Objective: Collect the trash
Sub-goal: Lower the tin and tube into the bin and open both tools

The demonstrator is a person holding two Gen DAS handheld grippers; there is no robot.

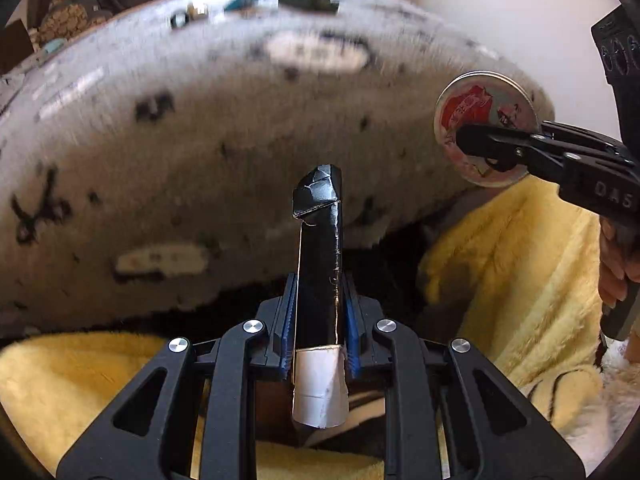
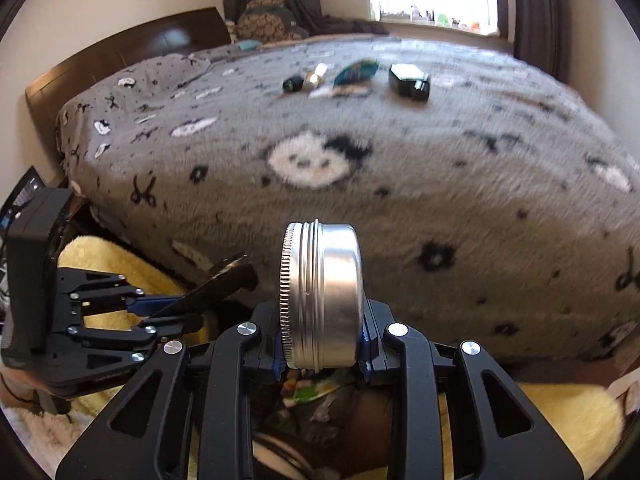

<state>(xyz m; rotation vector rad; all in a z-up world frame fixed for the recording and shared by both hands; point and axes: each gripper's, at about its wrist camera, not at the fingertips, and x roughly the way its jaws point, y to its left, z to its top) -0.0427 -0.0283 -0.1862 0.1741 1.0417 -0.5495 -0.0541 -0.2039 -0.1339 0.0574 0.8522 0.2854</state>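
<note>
My left gripper (image 1: 319, 304) is shut on a flattened black carton (image 1: 320, 240) with a white end, which stands up between the blue pads. My right gripper (image 2: 323, 332) is shut on a round silver tin (image 2: 328, 296), held on edge. In the left wrist view the tin's lid (image 1: 486, 116) shows a red label, with the right gripper (image 1: 480, 144) clamped across it at the right. The right wrist view shows the left gripper (image 2: 176, 310) low at the left with the black carton (image 2: 228, 276). Beneath my right gripper lies a dark opening with crumpled colourful wrappers (image 2: 308, 396).
A bed with a grey patterned fleece blanket (image 2: 440, 168) fills the view ahead. Far back on it lie a small black box (image 2: 408, 80), a teal wrapper (image 2: 356, 70) and small bottles (image 2: 304, 80). Yellow fluffy fabric (image 1: 520, 256) lies at the bed's near edge. A person's hand (image 1: 612, 264) grips the right handle.
</note>
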